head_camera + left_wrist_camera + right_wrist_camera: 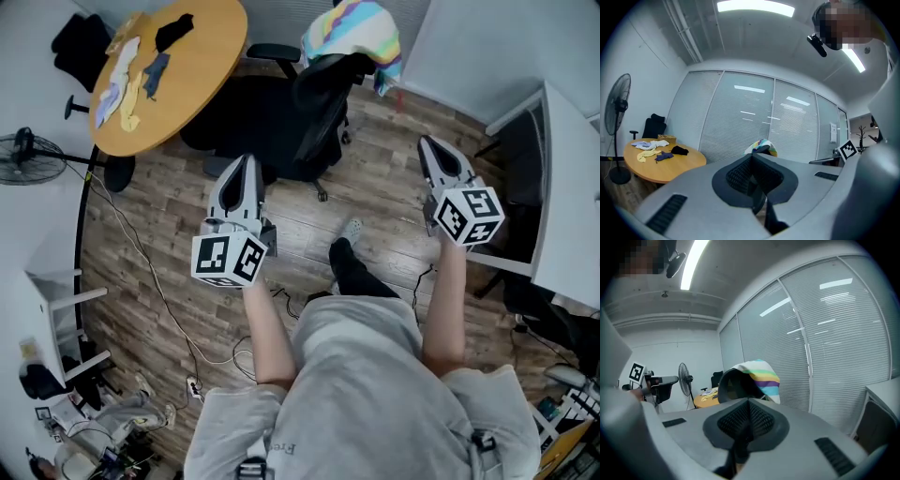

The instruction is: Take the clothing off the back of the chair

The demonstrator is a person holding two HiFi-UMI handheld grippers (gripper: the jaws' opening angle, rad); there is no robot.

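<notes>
Striped clothing (353,30) on chair (305,108), both tongs closed

Clothing (354,33) on chair (281,122) back, table (204,66) at left

1. The striped clothing (354,30) covers the top of the chair (319,98), hiding its back.
2. The small cloths (127,67) on the round table (208,47) are too tiny to tell apart.
3. The fan (28,155) is cut off at the left edge.
4. The white desk (572,187) runs off the right edge.

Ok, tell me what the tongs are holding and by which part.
Nothing. Left tongs and right tongs are shut, empty; the striped clothing drapes the chair.
</notes>
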